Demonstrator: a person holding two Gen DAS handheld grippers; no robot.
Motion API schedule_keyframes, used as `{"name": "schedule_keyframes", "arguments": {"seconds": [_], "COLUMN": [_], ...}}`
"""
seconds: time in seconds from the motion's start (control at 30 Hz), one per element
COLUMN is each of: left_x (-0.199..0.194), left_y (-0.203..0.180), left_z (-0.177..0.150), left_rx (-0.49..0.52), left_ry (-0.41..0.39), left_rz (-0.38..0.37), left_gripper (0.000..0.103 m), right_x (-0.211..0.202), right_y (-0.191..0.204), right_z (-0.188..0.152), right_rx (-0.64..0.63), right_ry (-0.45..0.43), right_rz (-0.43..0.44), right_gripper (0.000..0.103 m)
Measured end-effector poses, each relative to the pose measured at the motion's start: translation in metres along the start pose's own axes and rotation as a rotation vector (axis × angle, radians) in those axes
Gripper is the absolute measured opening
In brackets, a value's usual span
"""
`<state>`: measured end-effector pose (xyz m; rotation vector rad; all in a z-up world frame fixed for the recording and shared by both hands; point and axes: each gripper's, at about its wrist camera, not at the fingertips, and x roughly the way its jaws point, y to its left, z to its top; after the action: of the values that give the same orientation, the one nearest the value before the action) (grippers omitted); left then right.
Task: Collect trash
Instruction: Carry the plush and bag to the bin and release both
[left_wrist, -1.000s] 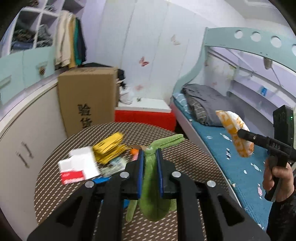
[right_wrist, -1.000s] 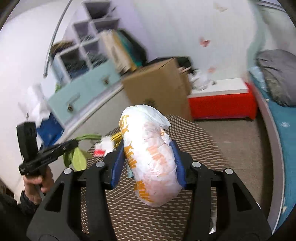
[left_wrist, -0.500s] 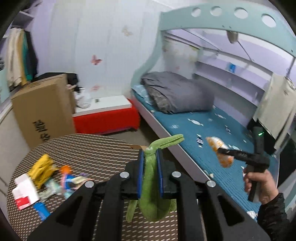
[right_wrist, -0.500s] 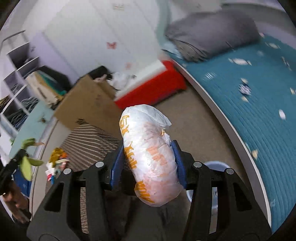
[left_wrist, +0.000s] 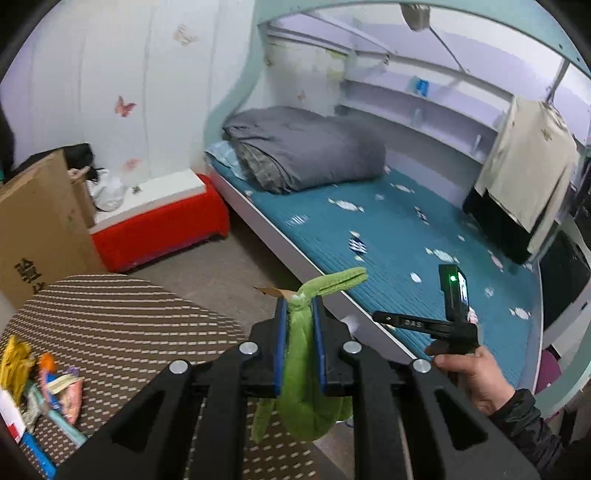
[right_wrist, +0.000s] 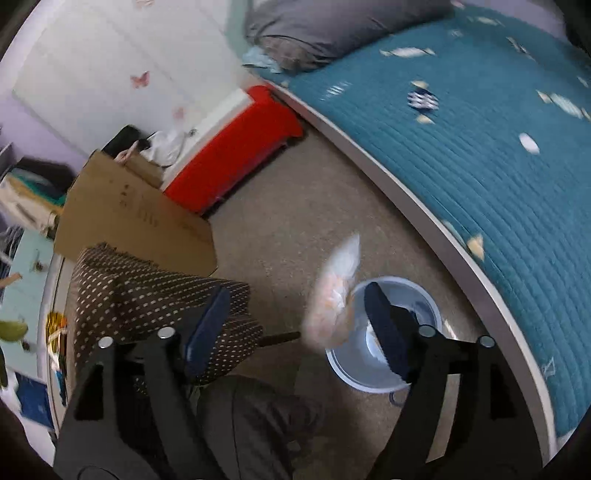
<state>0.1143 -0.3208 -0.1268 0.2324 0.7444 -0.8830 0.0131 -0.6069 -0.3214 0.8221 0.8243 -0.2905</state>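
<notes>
R gripper jaws just opened wide; blurred bag released, prob. over bin. L gripper kept clamped on green peel for binning.

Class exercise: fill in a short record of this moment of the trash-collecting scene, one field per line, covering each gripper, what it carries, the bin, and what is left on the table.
left gripper: jaws shut on a limp green peel-like scrap
right gripper: jaws have just been opening; pads clear of the bag
white plastic bag with orange print: blurred, loose between the jaws, over the bin's rim
pale blue round bin: on the floor beside the bed
round table with brown dotted cloth: yellow and orange wrappers lie on it
</notes>
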Motion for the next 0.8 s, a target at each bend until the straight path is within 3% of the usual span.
{"name": "schedule_keyframes", "arguments": {"seconds": [0.6, 0.63, 0.67, 0.7, 0.73, 0.8], "left_x": [0.179, 0.186, 0.194, 0.198, 0.2, 0.199], "left_y": [-0.085, -0.088, -0.093, -0.094, -0.095, -0.091], "left_z": [-0.028, -0.028, -0.028, -0.028, -0.027, -0.024], "left_rx": [0.114, 0.122, 0.132, 0.131, 0.123, 0.102], "left_ry": [0.331, 0.338, 0.356, 0.371, 0.371, 0.351], "left_rz": [-0.129, -0.13, -0.131, -0.129, -0.123, -0.105], "left_gripper": [0.015, 0.019, 0.04, 0.076, 0.088, 0.093], "right_x": [-0.098, -0.101, -0.105, -0.107, -0.109, -0.112], "right_y": [-0.041, -0.041, -0.042, -0.041, -0.041, -0.04], "right_z": [0.0, 0.0, 0.0, -0.001, -0.001, -0.003], "right_rx": [0.081, 0.078, 0.076, 0.074, 0.072, 0.067], "right_ry": [-0.177, -0.183, -0.187, -0.189, -0.192, -0.195], "right_rz": [0.017, 0.015, 0.015, 0.015, 0.013, 0.012], "right_gripper": [0.086, 0.086, 0.086, 0.086, 0.087, 0.087]}}
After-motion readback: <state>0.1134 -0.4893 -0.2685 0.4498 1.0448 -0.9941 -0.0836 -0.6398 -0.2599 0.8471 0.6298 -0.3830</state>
